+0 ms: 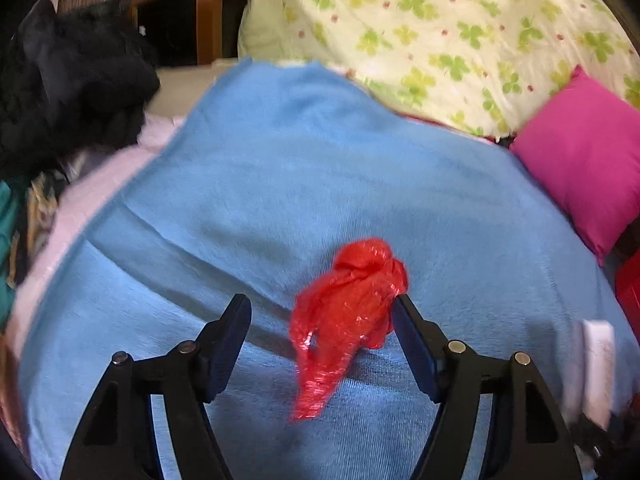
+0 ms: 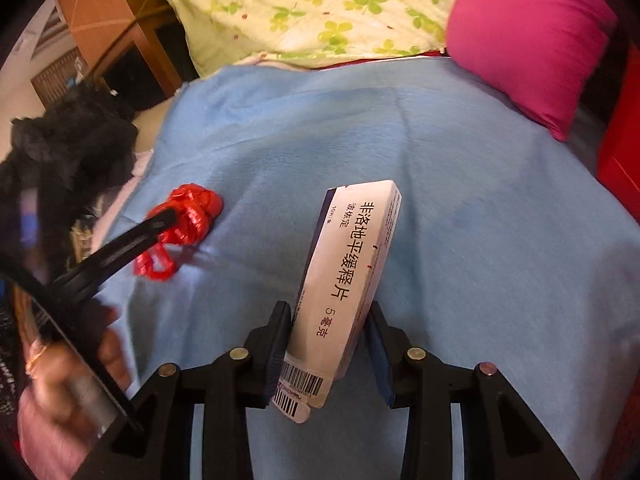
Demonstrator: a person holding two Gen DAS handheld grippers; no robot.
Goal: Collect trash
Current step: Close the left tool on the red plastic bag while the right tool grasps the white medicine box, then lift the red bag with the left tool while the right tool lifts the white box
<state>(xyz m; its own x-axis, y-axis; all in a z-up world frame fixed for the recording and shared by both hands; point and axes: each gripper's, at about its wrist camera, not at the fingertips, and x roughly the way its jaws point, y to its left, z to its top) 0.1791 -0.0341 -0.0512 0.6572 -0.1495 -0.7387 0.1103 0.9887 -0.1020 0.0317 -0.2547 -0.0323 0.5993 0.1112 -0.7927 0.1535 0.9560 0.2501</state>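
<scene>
A crumpled red plastic bag (image 1: 352, 300) lies on the blue blanket (image 1: 280, 168). My left gripper (image 1: 322, 310) stands open around it; the bag touches the right finger and is apart from the left one. In the right wrist view the red plastic bag (image 2: 192, 208) sits at the left, with one left-gripper finger (image 2: 132, 240) across it and a person's hand (image 2: 108, 348) behind. My right gripper (image 2: 328, 320) is shut on a white medicine box (image 2: 352, 256), held lengthways above the blanket. That box (image 1: 596, 360) shows at the left wrist view's right edge.
A pink pillow (image 2: 528, 36) and a clover-print quilt (image 2: 312, 8) lie at the blanket's far side. Black clothing (image 2: 64, 148) is piled at the left, with a wooden cabinet (image 2: 120, 32) behind it. Something red (image 2: 620, 160) stands at the right edge.
</scene>
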